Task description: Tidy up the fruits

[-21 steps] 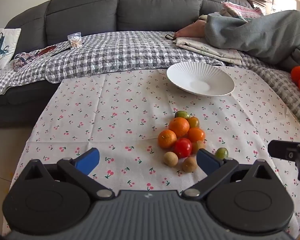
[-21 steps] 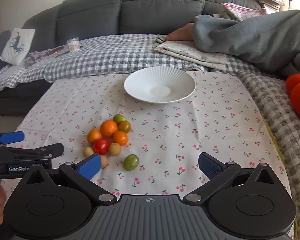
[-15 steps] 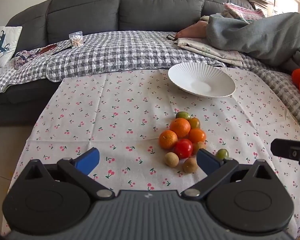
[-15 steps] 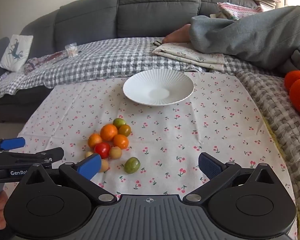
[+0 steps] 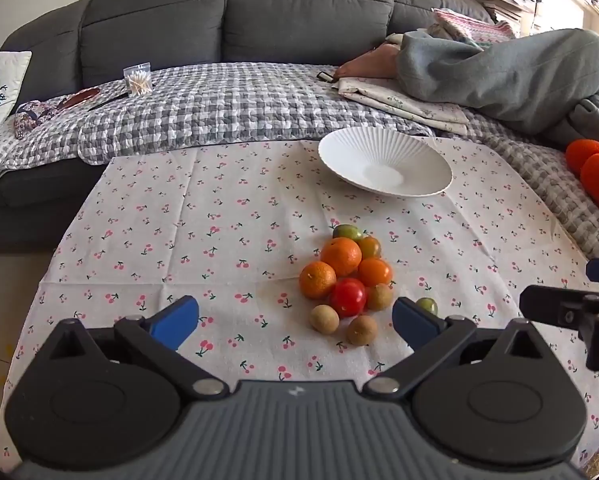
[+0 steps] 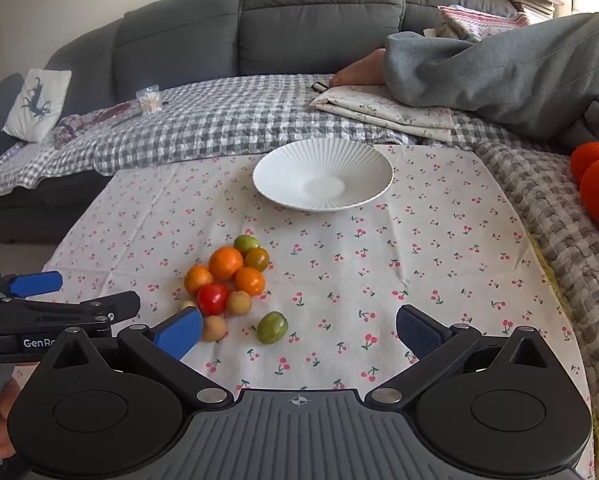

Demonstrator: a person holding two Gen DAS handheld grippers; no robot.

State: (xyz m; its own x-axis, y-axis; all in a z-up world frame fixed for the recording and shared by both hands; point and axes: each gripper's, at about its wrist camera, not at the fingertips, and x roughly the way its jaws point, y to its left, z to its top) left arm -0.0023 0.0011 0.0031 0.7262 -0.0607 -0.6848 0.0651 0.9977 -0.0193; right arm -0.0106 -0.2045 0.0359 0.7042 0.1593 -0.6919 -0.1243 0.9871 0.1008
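**Fruit pile waits by the plate**

The left gripper [image 5: 295, 320] and right gripper [image 6: 299, 330] are both wide open — holding nothing. Just ahead, the fruit pile [image 6: 229, 280] sits on the cherry cloth [image 6: 419, 264]. The white plate [image 6: 322, 179] is farther back, with no fruit in it.

Both cameras sit low over the near edge of the table and look forward along their own blue fingers, toward the gray sofa [image 5: 299, 12]. The left wrist view sits a bit more to the left, so the fruit pile [image 5: 347, 276] is right in front of it and close. The right wrist view sits more to the right, so the pile [image 6: 227, 280] shows on its left. Both views share the pile, the white plate [image 6: 323, 180] farther back, and the cherry tablecloth [image 5: 219, 220].
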